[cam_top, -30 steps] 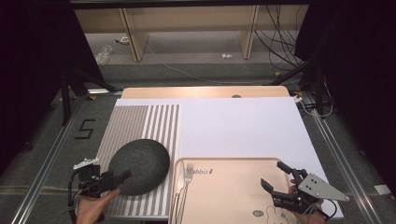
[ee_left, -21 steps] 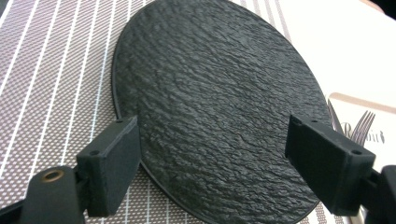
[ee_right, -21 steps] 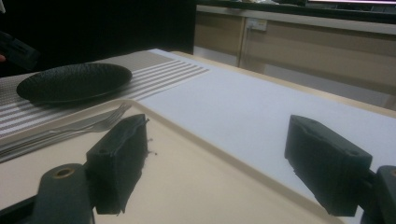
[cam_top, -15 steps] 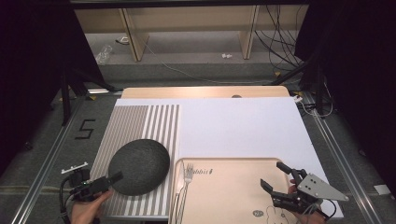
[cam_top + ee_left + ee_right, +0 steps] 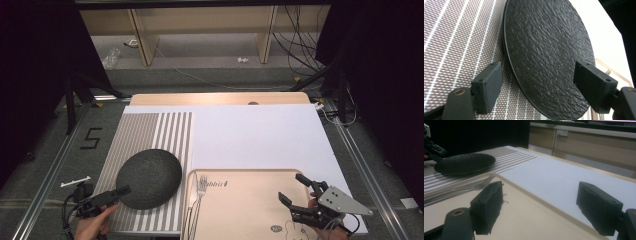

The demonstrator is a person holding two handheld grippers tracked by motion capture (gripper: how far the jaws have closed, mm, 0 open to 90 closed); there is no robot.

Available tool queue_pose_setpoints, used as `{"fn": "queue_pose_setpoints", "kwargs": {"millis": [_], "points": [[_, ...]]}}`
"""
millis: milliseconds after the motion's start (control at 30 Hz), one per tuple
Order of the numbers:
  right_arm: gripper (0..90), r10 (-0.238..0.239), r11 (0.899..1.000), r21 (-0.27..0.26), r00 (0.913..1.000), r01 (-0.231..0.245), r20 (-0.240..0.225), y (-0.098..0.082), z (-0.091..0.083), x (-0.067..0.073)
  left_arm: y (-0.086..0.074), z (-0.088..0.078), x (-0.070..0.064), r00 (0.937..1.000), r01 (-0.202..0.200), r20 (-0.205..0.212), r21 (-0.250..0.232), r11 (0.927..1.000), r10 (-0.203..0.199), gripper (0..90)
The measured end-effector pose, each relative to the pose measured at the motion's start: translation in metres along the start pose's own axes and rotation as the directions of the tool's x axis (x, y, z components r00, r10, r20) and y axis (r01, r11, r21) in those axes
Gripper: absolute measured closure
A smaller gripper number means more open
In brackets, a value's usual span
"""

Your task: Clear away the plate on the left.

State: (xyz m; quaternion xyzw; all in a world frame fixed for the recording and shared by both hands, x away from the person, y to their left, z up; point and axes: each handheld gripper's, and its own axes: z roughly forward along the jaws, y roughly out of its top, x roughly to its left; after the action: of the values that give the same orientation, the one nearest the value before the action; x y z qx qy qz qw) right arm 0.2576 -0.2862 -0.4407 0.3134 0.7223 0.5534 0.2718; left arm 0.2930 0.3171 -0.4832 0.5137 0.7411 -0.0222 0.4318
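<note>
On my far left, the person's left hand [image 5: 92,227] is cut off by the bottom edge of the high view, and the left gripper [image 5: 120,191] is so dark against the plate that I can barely separate its tips from the rim. The left gripper view is clearer: its jaws stand apart, having just been closing a little, with the near edge of the round, black, rough-textured plate [image 5: 546,55] between them and neither pad pressing on it. That plate lies on the grey-and-white striped placemat [image 5: 150,130], at its near right part, just beside the beige plastic tray [image 5: 250,210]. A silver metal fork [image 5: 199,192] lies along the tray's left edge; its handle end is hard to follow. The white table cover [image 5: 255,135] stretches behind. At the right, the right gripper [image 5: 295,192] hovers over the tray's right side, jaws apart and holding nothing.
</note>
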Motion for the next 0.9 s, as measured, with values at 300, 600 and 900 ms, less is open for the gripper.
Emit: {"fn": "queue_pose_setpoints", "kwargs": {"millis": [300,600,900], "points": [[22.4,-0.001,1.0,0.002,1.0,0.001,-0.002,0.0,0.001,0.0,0.001,0.005,0.009,0.9965,0.068,0.047,0.042,0.9968,-0.07,30.0],[22.4,-0.001,1.0,0.002,1.0,0.001,0.0,0.0,0.001,-0.001,0.002,0.011,0.01,0.9906,0.111,0.074,0.053,0.9924,-0.115,38.2],[22.4,-0.001,1.0,0.001,1.0,0.001,0.0,0.0,0.001,-0.001,0.002,0.013,0.019,0.9708,0.203,0.119,0.053,0.9777,-0.208,45.9]]}}
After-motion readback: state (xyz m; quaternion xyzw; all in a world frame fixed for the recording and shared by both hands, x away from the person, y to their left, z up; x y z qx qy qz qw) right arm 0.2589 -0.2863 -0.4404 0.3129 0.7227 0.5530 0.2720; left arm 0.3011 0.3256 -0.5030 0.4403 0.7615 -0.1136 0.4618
